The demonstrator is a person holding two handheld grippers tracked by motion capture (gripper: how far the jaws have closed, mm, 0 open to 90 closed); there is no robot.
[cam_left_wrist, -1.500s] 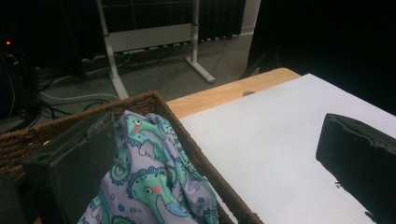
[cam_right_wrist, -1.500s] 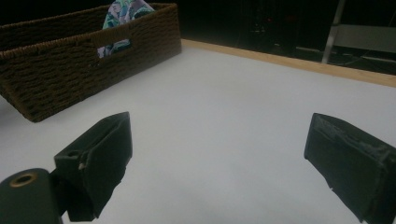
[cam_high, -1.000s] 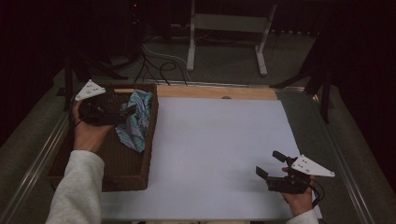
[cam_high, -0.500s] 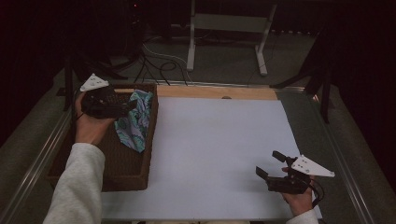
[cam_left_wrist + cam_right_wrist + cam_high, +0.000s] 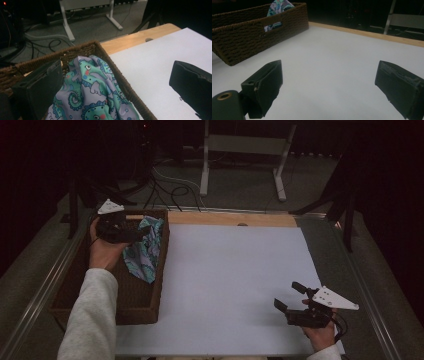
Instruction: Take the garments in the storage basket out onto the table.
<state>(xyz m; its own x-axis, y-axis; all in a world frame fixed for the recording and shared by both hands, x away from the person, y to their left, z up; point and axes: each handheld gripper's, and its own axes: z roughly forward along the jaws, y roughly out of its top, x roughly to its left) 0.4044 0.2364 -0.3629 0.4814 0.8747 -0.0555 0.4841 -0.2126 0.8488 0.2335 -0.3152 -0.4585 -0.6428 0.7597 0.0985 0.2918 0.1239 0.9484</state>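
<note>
A cloth [image 5: 144, 254] printed with teal cartoon creatures on lilac lies crumpled in the brown wicker basket [image 5: 150, 307], leaning on its right wall. My left gripper [image 5: 139, 234] hovers over the basket's far end, just above the cloth. In the left gripper view this gripper [image 5: 117, 72] is open, its jaws wide apart, with the cloth [image 5: 92, 95] below them and not gripped. My right gripper [image 5: 289, 296] rests near the front right of the white table sheet [image 5: 235, 270]. It stands open [image 5: 330, 71] with nothing between its jaws, and faces the basket [image 5: 249, 37].
A wooden strip [image 5: 235, 218] runs along the table's far edge. Beyond it are cables [image 5: 170, 190] on the floor and a white stand [image 5: 240, 150]. Metal rails [image 5: 370, 295] border the table's sides.
My left gripper has shifted a little farther and to the right over the basket's far end. The cloth and the right gripper have stayed where they were.
</note>
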